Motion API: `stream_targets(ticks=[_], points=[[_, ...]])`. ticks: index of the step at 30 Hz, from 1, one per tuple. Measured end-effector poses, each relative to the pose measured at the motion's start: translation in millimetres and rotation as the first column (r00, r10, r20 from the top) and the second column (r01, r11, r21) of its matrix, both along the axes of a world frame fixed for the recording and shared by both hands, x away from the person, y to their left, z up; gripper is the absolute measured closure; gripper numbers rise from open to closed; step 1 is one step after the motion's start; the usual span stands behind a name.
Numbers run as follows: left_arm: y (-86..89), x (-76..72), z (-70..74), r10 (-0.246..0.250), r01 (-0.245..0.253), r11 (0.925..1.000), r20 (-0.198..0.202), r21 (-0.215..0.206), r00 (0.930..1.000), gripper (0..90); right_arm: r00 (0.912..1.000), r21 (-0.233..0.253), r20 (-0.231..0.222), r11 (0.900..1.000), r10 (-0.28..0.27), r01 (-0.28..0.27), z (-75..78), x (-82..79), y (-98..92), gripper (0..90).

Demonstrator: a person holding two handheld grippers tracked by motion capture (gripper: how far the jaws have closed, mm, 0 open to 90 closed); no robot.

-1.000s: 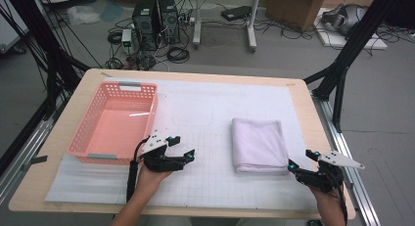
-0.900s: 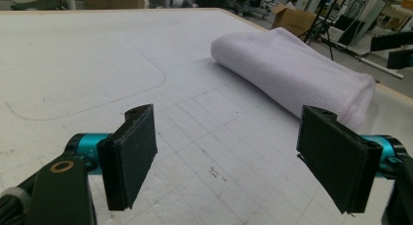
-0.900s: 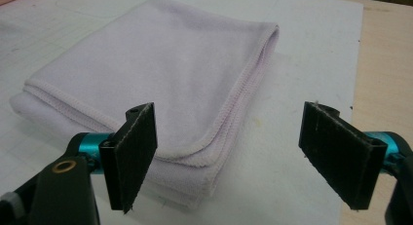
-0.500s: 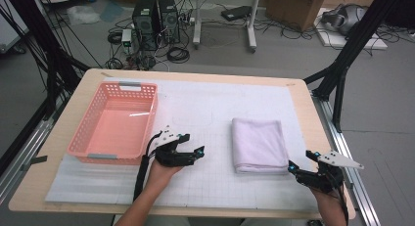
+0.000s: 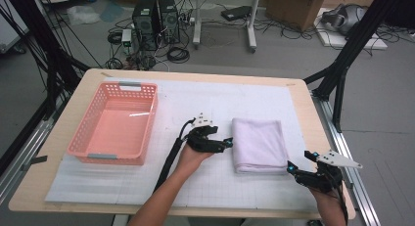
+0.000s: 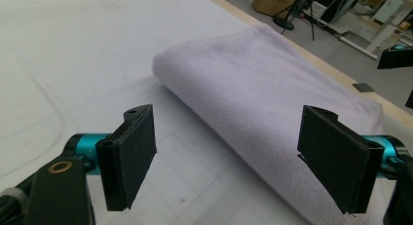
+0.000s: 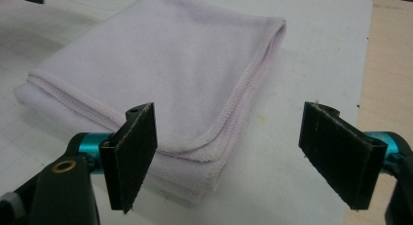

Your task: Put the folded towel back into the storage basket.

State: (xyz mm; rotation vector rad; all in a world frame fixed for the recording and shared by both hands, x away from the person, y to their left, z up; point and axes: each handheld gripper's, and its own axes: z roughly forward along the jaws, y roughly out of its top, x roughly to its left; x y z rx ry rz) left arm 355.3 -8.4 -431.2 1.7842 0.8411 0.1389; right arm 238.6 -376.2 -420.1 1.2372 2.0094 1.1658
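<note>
**Both grippers spread wide at a folded towel**

Right gripper [image 5: 292, 167] sat nearest the person's edge of the table [image 5: 303, 96], held low at the near right corner of the folded lilac towel [image 5: 258, 144]. Its jaws stood wide apart with nothing between them; in the right gripper view [image 7: 229, 157] the towel's stitched corner lay just ahead of the left jaw, several layers showing at the hem. Right hand [image 5: 327, 196] came in from the bottom edge.

Left gripper [image 5: 229, 143] was a little farther up the table, just beside the towel's left edge, jaws pointing toward it. In the left gripper view [image 6: 229, 159] the jaws were likewise spread and empty, the rounded fold of the towel running between them; contact with the cloth could not be told. Left hand [image 5: 193, 156] and forearm reached in diagonally, a black cable trailing alongside.

Towel lay flat on the white gridded mat [image 5: 195, 96], right of centre. Pink basket [image 5: 88, 133] stood on the mat at the left, well apart from the towel. Beyond the table: computer towers [image 5: 156, 18], cables and a cardboard box [image 5: 293, 6] on the floor.
</note>
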Motion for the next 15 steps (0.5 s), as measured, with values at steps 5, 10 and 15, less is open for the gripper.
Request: stream_targets(ticks=[5, 10, 15], points=[[-24.1, 7.8, -4.9, -0.011, 0.012, 0.9999, -0.050, 0.006, 0.9987, 22.2, 1.0000, 0.002, 0.001, 1.000, 0.000, 0.000, 0.2, -1.2, -0.1, 20.7], [-40.8, 8.8, -14.3, -0.009, 0.012, 0.9995, -0.085, 0.029, 0.9963, 22.1, 1.0000, 0.005, 0.002, 1.000, 0.001, -0.001, 0.3, -1.7, -0.1, 20.7], [-50.2, 9.8, -21.7, 0.002, 0.006, 0.9986, -0.139, 0.054, 0.9903, 21.9, 1.0000, 0.002, -0.001, 1.000, 0.006, -0.006, 0.1, -1.8, 1.3, 20.7]])
